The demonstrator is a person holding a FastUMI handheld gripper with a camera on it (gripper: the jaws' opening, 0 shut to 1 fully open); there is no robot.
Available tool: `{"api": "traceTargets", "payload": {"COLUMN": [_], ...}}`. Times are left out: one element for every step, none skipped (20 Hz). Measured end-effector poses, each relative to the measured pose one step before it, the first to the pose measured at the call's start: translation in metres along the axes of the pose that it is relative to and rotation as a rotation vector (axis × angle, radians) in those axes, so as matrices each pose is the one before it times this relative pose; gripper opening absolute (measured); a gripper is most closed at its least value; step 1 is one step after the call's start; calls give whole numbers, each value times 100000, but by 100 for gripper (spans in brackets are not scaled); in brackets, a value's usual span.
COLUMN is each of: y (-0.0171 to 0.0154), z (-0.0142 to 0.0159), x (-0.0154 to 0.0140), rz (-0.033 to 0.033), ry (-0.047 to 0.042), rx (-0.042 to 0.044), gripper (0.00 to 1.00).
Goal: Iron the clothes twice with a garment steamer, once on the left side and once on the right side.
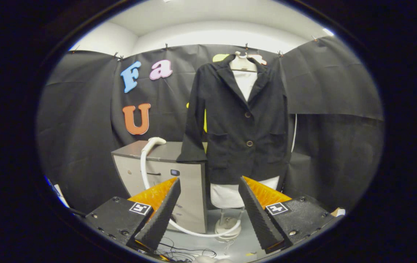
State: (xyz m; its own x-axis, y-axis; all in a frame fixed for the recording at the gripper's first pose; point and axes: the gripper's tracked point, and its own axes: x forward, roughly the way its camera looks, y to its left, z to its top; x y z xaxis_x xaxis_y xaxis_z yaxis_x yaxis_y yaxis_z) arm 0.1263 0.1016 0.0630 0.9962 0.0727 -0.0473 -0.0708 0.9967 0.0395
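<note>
Black jacket point(243, 124) buttoned on a pale mannequin point(243, 64), hanging upright straight ahead of the hand-held gripper point(208, 210) and well beyond its fingers. Long axis vertical, collar up, hem just above the mannequin's white base skirt and stand point(227, 224). Hand-held gripper spread wide, nothing between the fingers.

White steamer head point(156, 140) lying on top of the grey cabinet point(164, 171), ahead and to the left of the fingers, just beside the jacket's hanging sleeve. White hose point(144, 171) dropping down the cabinet's front, then curving along the floor past the left finger toward the stand. Judged from this: steamer not yet picked up, so next a reach forward and left to the head, above the hose. Possible snags: the sleeve close by the head, the hose loop and dark cables point(183, 252) low near the fingers.
</note>
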Motion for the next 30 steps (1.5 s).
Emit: {"api": "traceTargets", "payload": {"y": [1261,1209,1173,1260,1315,1408,1323,1396,1321,1368,1298,1234,1304,1061,1025,933,799,642,525,594,452,443,376,127,98,138,-69,68,12,-53], "z": [1014,1124,955,740,733,475,595,379,464,255,212,-200,84,160,-247,-327,-335,-281,-320,-405,-200,-224,-192,-238,68,-362,-460,-280,-265,433], "x": [1601,1811,1796,2001,2003,2076,1999,2263,2163,2109,2174,2096,2010,2237,1972,1853,1899,1745,1654,1741,1452,1446,1277,1049,1022,755,708,807,352,154], "rz": [1870,1543,1460,988,1443,1641,1440,1374,1501,1617,1283,1164,1497,607,619,1115,72,406,-429,-213,530,-593,-602,-806,-886,-1049,-1016,-763,-652,-1115], "ry": [-522,-367,-115,185,430,986,394,1458,762,1830,1822,2857,2104,1692,3959,2622,3275,2971,2936,3143,2354,2667,2644,2140,1372,1734,2533,2226,1756,-2133], "rx": [968,706,284,323,199,-44,50,-426,-97,-103,-351,-131,-120,116,-252,141,145,98,-104,-557,-125,-398,-725,-830,-934,-619,-719,80,561,-590], "gripper": [99,99,99,99,99,99,99,99,99,99,99,99,99,99,99,99,99,99,99,99,99,99,98,97,96,95,93,92,90,86]}}
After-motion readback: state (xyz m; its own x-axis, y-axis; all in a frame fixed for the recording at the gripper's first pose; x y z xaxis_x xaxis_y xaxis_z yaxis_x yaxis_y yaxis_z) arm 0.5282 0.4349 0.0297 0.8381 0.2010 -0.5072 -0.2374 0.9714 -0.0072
